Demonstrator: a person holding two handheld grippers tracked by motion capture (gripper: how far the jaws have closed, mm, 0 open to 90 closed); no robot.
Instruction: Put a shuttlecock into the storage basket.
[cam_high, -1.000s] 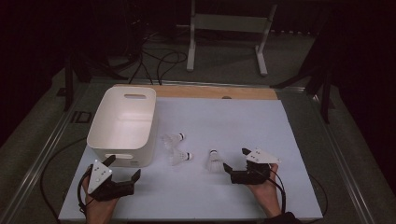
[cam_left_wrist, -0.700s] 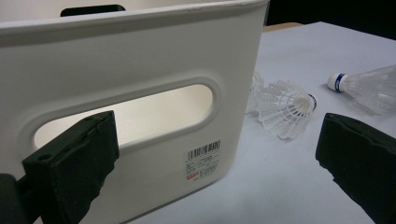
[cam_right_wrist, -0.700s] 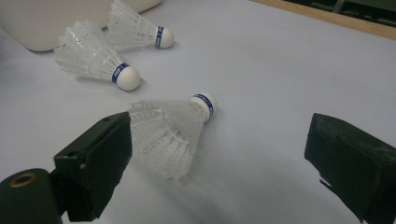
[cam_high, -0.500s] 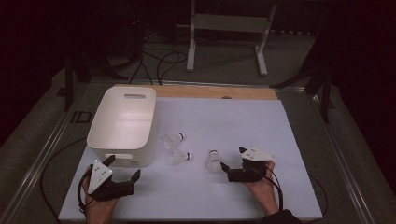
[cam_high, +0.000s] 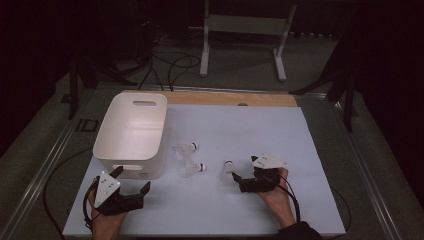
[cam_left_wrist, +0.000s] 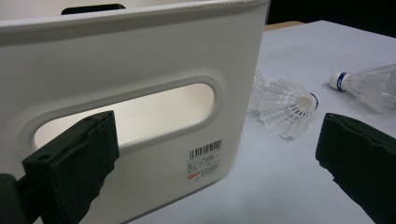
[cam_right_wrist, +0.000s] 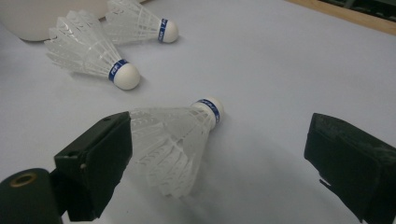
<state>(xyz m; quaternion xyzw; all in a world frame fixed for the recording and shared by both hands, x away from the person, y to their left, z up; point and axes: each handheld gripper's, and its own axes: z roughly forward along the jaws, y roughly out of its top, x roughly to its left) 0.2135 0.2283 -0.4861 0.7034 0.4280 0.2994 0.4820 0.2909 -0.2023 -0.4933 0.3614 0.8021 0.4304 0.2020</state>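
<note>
High view: nearest shuttlecock (cam_high: 227, 171) lies on the mat (cam_high: 240, 125), between the spread jaws of the right gripper (cam_high: 239, 182), ungrasped. Two further shuttlecocks (cam_high: 189, 158) left; bin (cam_high: 132, 135) seems empty. Left gripper (cam_high: 132, 187) idle, jaws apart.

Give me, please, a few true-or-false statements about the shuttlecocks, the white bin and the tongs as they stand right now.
1. Three shuttlecocks lie on the table. True: one by the right tongs, two more beside the white bin.
2. The right tongs are shut on a shuttlecock. False: they are open, the shuttlecock between the jaws.
3. A shuttlecock lies inside the bin. False: its visible floor is bare.
4. The left tongs are open. True.
</note>
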